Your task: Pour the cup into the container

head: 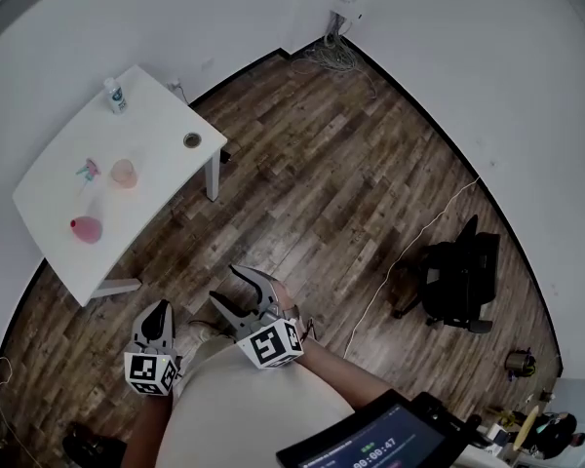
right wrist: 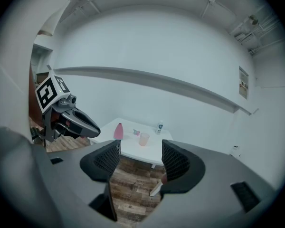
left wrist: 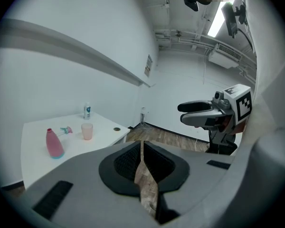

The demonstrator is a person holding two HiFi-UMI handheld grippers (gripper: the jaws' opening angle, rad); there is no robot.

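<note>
Head view: the left gripper (head: 157, 312) and the right gripper (head: 226, 286) are held side by side over the wooden floor (head: 351, 183). Both are well apart from the white surface (head: 166, 125), which lies ahead of the jaws and to their left. On it stand the cup (head: 124, 173), the pink container (head: 86, 229) nearer the jaws, a small bottle (head: 114, 95) at the far edge and a small pink-and-teal object (head: 87, 171) just beside the cup. An office chair (head: 458, 276) stands off to the right of the jaws.

Left gripper view: the jaws are pressed together, leaving only a thin slit through which the floor shows; nothing is pinched. The cup stands upright ahead and to the left of the jaws, with the pink container further left and nearer. The right gripper appears to the right of the jaws.

Right gripper view: the jaws are spread, with only floor visible between them. The cup stands on the surface well ahead, just above the gap, with the pink container to its left. The left gripper appears to the left of the jaws.
</note>
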